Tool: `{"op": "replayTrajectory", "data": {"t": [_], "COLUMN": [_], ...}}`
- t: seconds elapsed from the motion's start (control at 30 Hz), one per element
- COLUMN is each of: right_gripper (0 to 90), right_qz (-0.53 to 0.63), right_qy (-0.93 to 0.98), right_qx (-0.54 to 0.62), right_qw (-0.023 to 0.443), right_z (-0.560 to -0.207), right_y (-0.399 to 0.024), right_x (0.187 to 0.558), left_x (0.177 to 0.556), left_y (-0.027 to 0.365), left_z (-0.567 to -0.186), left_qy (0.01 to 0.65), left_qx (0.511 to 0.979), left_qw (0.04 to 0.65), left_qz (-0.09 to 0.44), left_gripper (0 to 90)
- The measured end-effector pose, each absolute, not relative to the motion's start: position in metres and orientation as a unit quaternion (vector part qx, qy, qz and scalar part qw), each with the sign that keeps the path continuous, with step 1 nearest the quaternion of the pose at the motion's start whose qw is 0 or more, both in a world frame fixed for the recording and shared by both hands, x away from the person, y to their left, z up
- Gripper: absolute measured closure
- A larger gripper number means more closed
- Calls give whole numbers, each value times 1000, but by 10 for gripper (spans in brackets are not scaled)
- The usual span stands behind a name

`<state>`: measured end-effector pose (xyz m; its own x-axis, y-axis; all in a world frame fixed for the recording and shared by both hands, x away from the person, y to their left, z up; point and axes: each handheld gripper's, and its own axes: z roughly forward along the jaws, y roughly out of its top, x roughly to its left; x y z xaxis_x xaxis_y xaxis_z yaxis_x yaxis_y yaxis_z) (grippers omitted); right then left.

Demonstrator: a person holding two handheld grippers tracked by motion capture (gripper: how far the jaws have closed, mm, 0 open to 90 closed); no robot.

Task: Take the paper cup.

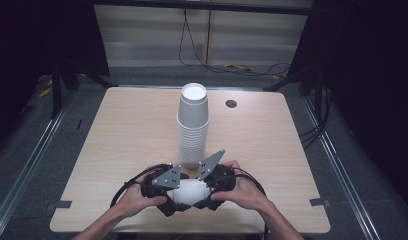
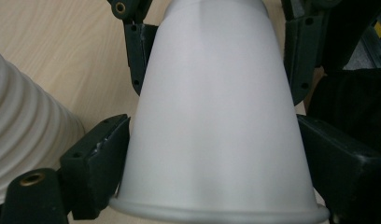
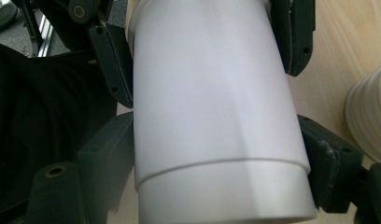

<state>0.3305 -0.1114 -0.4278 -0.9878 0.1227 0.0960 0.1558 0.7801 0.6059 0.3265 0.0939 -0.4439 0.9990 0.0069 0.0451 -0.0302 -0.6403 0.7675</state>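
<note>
Table [image 1: 122, 130]: light wood, bare apart from the cups. Tall stack [image 1: 193, 125] of white paper cups stands upright at mid-table, mouth up, just beyond the hands; likely the source or the destination for the cups in hand.

Nearer the front edge, 2 nested cups [image 1: 189, 192] lie level between the 2 tools, held clear of the stack. In the right tool view a seam rings the white wall, 1 cup sleeved inside the other. My read: the tools grip opposite ends to pull the pair apart, each facing the other along the cup axis.

Left tool [image 1: 178, 196]: jaws flank the wide rim end [image 2: 216, 140], 1 each side; pads sit at the wall, but whether they press or stand just off I cannot tell. Opening is narrow, about cup width.

Right tool [image 1: 204, 195]: jaws straddle the other end [image 3: 212, 116], closed against both sides of the cup, holding it.
</note>
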Motion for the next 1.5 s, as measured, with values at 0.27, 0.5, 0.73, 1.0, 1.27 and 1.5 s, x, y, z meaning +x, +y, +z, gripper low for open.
{"op": "replayTrajectory", "data": {"t": [0.27,0.5,0.73,1.0,1.27,1.5], "right_gripper": [211,210,208,206,204,203], "right_qz": [-326,-321,-324,-348,-380,-416], "right_qy": [-942,-944,-941,-929,-912,-895], "right_qx": [-71,-74,-94,-127,-150,-161], "right_qw": [22,16,10,-9,-17,-18], "right_z": [-424,-426,-427,-427,-430,-433], "right_y": [-115,-116,-125,-145,-159,-167], "right_x": [330,330,333,336,339,341], "left_x": [327,331,335,337,336,337], "left_y": [95,103,112,119,120,123], "left_z": [-438,-430,-427,-427,-427,-430], "left_qy": [-4,12,39,69,89,103], "left_qx": [895,876,862,845,828,821], "left_qw": [444,481,506,530,552,560], "left_qz": [24,24,26,26,35,33], "left_gripper": [132,157,156,155,154,153]}}
